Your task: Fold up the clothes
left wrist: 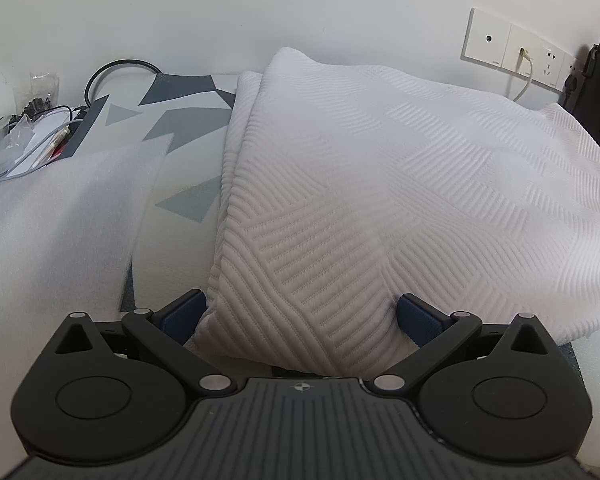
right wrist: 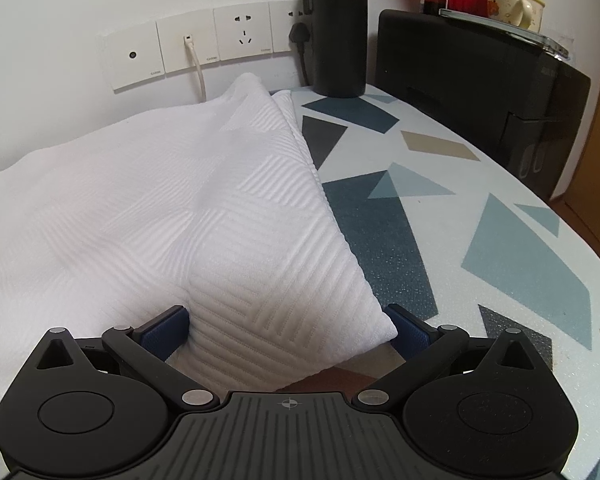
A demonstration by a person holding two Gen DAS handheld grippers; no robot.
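Lying flat and already doubled over on the patterned table, the white ribbed garment — near edge toward both cameras, far edge up against the wall under the outlet plates. Straddling the near left corner with the left hand-held gripper, jaws spread wide, blue pads either side of the cloth and not pinching it. Mirroring that at the near right corner with the right hand-held gripper, likewise parted and clamping nothing. Sitting, by the look of it, between folds — corners lined up for a grasp not yet made. Calling next, probably, for both sets of jaws closing on the layered edge together, then lifting evenly and carrying it toward the far side. Keeping clear of the black bottle and the black box beyond the right edge.
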